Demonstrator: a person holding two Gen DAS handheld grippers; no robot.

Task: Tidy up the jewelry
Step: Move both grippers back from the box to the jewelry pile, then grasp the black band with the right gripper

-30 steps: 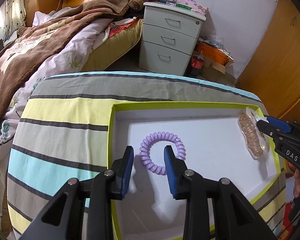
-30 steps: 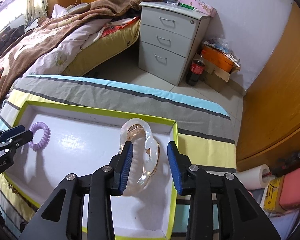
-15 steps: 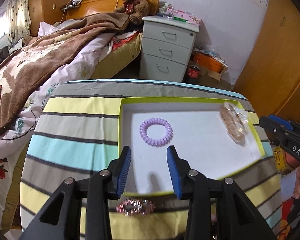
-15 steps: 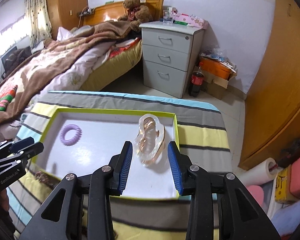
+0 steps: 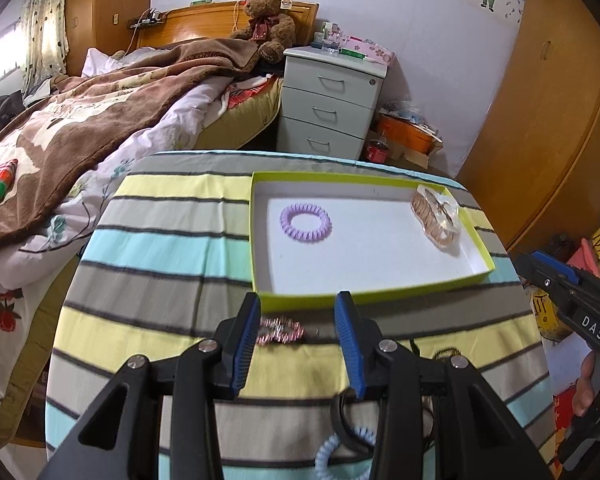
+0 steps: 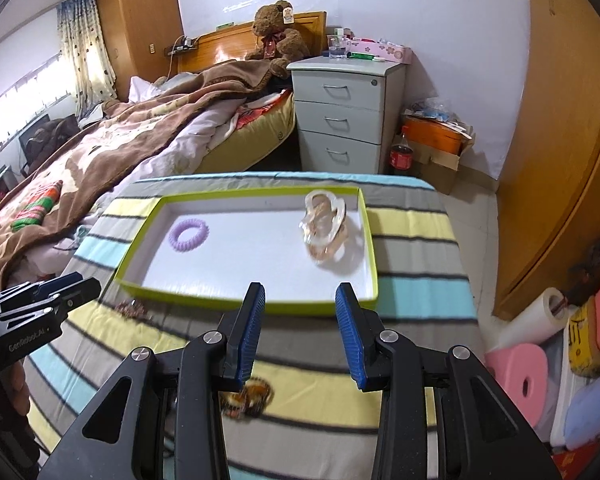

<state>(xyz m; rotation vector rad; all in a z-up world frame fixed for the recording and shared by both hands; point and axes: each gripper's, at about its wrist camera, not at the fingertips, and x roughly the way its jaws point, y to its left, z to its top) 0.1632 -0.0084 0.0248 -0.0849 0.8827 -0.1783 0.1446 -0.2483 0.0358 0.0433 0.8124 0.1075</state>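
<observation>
Both claws, left gripper [image 5: 296, 340] and right gripper [image 6: 298, 330], gape empty before the tray [image 6: 140, 288].

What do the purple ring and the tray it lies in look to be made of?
Purple ring: probably soft plastic, matte, judging by its spiral, phone-cord coils. Tray: likely cardboard, with thin, straight lime-green walls and a flat, matte white inside; I can't rule out thin plastic.
</observation>
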